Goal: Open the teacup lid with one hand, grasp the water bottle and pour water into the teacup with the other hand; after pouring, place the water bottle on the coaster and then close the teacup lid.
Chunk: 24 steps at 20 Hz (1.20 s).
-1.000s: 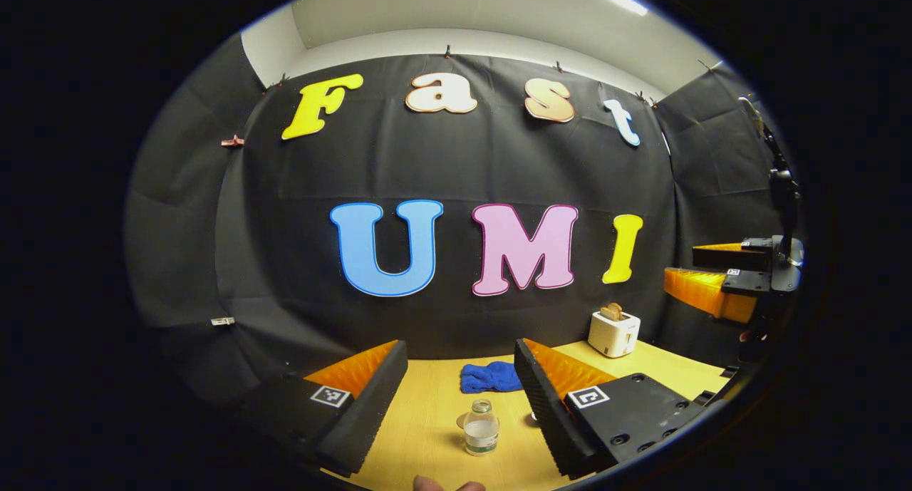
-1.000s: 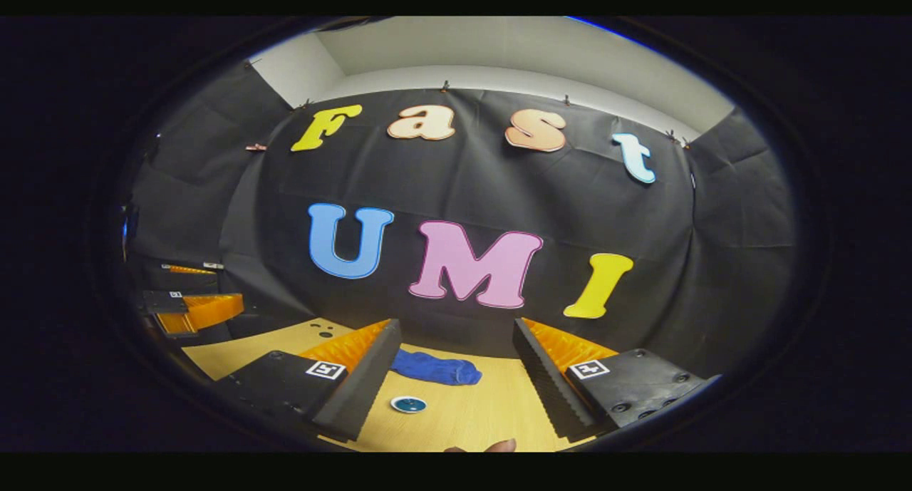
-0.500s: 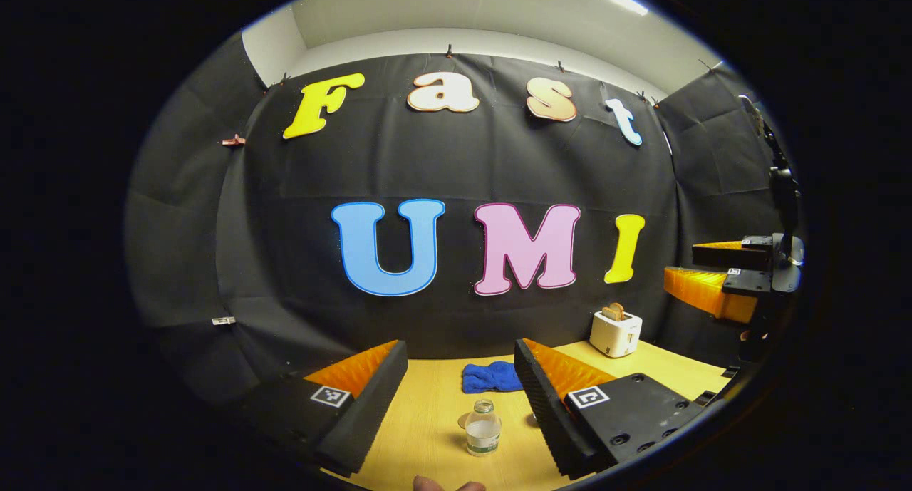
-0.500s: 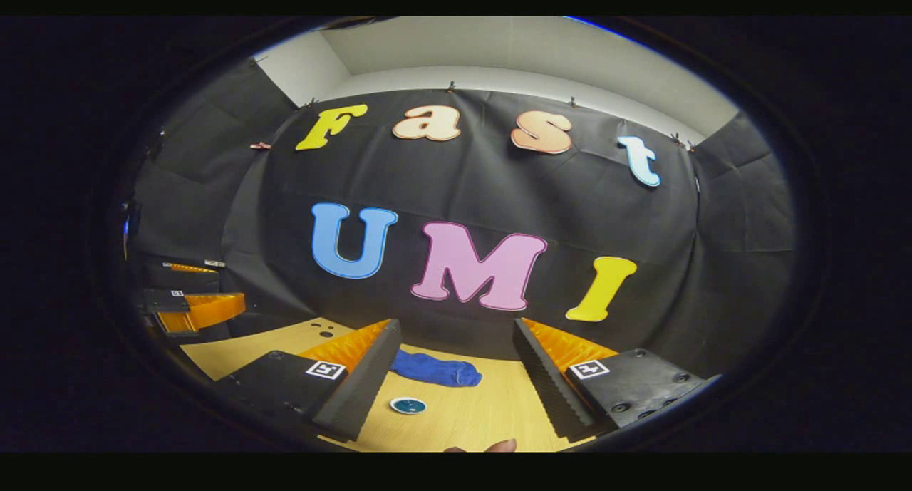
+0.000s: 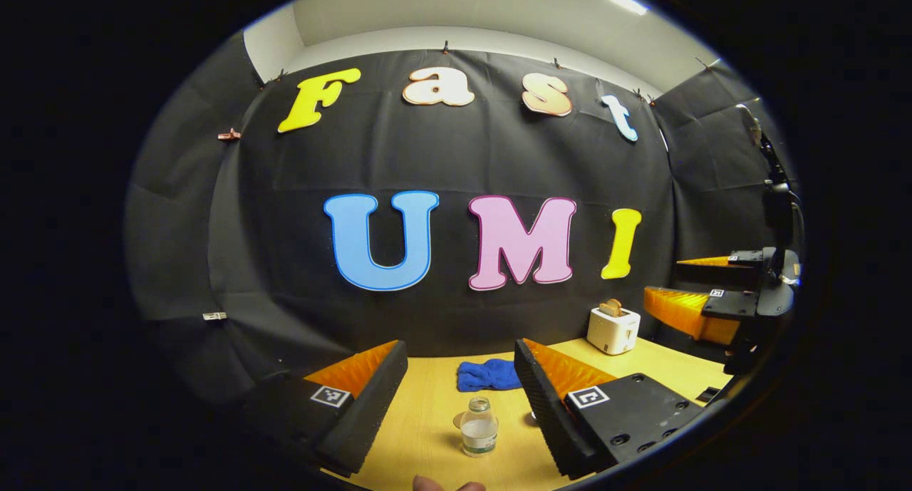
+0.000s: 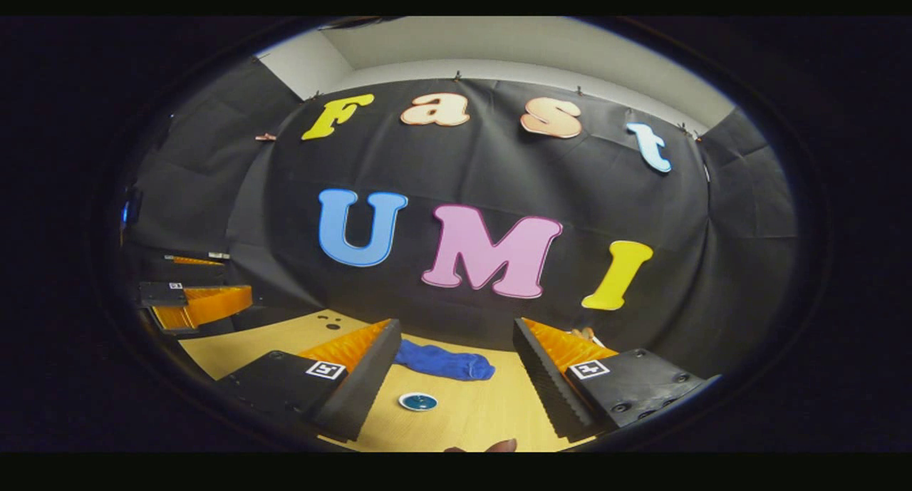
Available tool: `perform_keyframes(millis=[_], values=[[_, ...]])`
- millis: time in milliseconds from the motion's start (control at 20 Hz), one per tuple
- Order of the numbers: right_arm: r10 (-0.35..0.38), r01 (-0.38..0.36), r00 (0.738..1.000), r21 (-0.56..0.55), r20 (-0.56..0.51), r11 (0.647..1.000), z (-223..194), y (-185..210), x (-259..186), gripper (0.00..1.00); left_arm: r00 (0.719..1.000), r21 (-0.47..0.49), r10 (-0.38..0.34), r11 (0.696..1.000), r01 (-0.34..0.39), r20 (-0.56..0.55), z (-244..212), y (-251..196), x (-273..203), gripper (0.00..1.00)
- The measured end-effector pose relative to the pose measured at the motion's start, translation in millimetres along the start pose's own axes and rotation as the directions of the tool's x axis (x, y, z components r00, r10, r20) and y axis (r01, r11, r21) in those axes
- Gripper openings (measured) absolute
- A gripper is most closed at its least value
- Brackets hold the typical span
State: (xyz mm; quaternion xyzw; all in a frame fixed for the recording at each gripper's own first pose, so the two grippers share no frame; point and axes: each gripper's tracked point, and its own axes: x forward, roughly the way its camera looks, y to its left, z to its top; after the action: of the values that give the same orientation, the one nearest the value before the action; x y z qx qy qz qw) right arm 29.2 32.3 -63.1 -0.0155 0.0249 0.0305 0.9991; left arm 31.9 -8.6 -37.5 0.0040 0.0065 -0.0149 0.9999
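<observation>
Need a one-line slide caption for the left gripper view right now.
Open left gripper faces a water bottle upright on the table.

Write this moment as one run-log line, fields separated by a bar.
phase: approach | left gripper: open, water bottle upright ahead on table | right gripper: open, above round teal disc | blue cloth: behind bottle

We see a yellow wooden table, a blue cloth at 12 o'clock, a clear bottle, a white toaster, a teal coaster.
</observation>
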Motion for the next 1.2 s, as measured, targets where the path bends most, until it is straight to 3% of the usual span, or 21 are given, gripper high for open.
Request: perform_keyframes(millis=[700, 1000, 1100, 1200], values=[[0.033, -0.028, 0.996, 0.053, -0.085, 0.998, -211.4, 30.1, 70.3, 0.98, 0.996, -0.024, 0.0, 1.0, -0.002, -0.092, -206.5, -20.8, 57.0, 0.95], [0.092, -0.084, 0.981, 0.053, -0.173, 0.995, -279.5, 49.0, 111.9, 0.93, 0.992, 0.013, 0.008, 1.0, -0.006, -0.125, -241.3, -22.4, 58.9, 0.95], [0.134, -0.116, 0.96, 0.086, -0.246, 0.99, -310.2, 59.3, 124.0, 0.82, 0.991, 0.01, 0.009, 1.0, -0.008, -0.134, -246.4, -21.1, 58.8, 0.95], [0.153, -0.123, 0.947, 0.119, -0.282, 0.985, -325.4, 64.8, 133.8, 0.62, 0.99, 0.005, 0.011, 1.0, -0.011, -0.139, -248.9, -20.1, 61.8, 0.95]])
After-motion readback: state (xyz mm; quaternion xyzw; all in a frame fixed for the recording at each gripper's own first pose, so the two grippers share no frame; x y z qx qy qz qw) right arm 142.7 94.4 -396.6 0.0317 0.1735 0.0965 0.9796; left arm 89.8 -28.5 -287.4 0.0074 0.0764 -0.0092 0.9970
